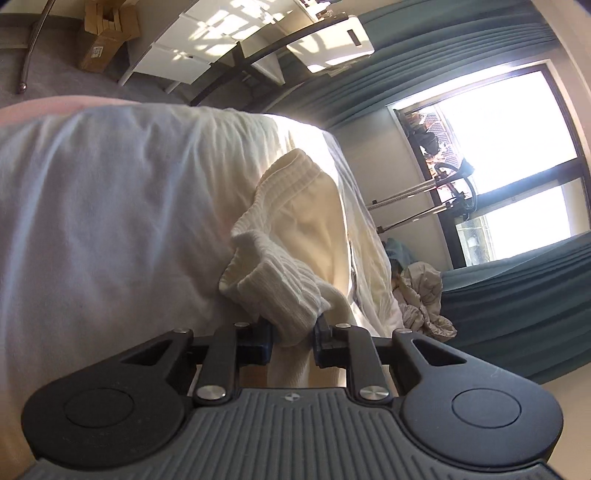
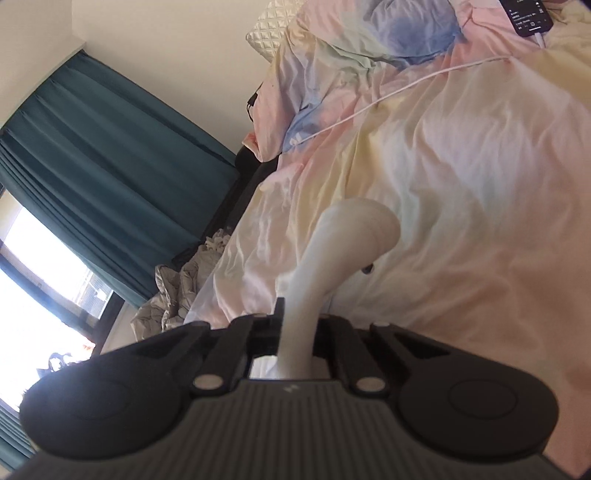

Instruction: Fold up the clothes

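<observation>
One bed [image 2: 461,184] in pastel sheets filled the room, with teal curtains [image 2: 110,155] beside a bright window [image 1: 517,147]. One cream garment [image 1: 295,240], apparently a ribbed knit, hung above it, pinched by two grippers: left gripper [image 1: 293,341] clenched on its cuff, right gripper [image 2: 297,332] clamping another part.

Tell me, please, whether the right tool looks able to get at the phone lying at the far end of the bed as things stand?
Probably not yet. The right tool is shut on a white sock, so it is occupied. Otherwise only open pastel bedding lies before the phone, with nothing blocking.
</observation>
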